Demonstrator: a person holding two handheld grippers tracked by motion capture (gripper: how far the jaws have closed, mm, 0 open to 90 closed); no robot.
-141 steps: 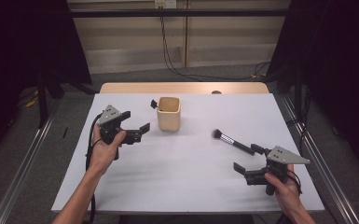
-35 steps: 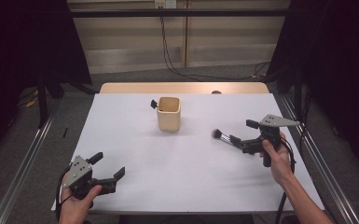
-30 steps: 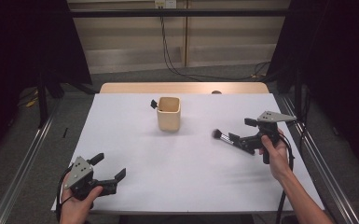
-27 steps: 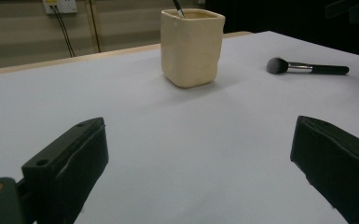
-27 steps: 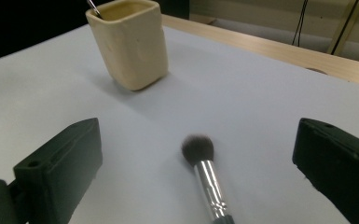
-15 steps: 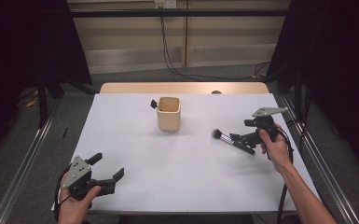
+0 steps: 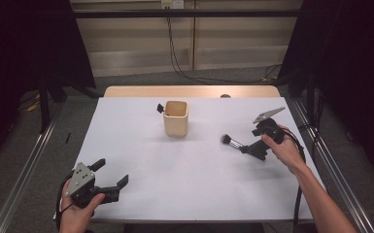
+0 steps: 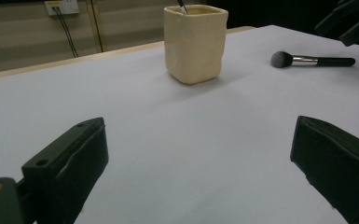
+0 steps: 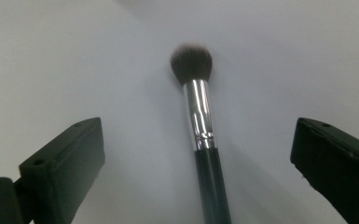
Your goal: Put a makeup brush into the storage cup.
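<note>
A makeup brush (image 7: pixel 232 142) with dark bristles, a silver ferrule and a black handle lies flat on the white table (image 7: pixel 194 174), right of centre. My right gripper (image 7: pixel 251 149) hovers over the handle end, tilted down. In the right gripper view the brush (image 9: pixel 199 126) lies between the wide-apart jaws, which are open and not touching it. A cream cup (image 7: pixel 176 118) stands at the back centre with a dark item (image 7: pixel 160 108) sticking out of it. My left gripper (image 7: pixel 110 177) rests open near the front left edge, facing the cup (image 8: pixel 195 42) and the brush (image 8: pixel 313 60).
A wooden strip (image 7: pixel 189 91) borders the table's far edge. Metal rails (image 7: pixel 22 184) run along both sides, and black curtains hang at left and right. Cables (image 7: pixel 184 63) trail on the floor behind the table.
My right gripper has swung from the front right up to the brush and tilted down over its handle. My left gripper drew back from beside the cup to the front left edge.
</note>
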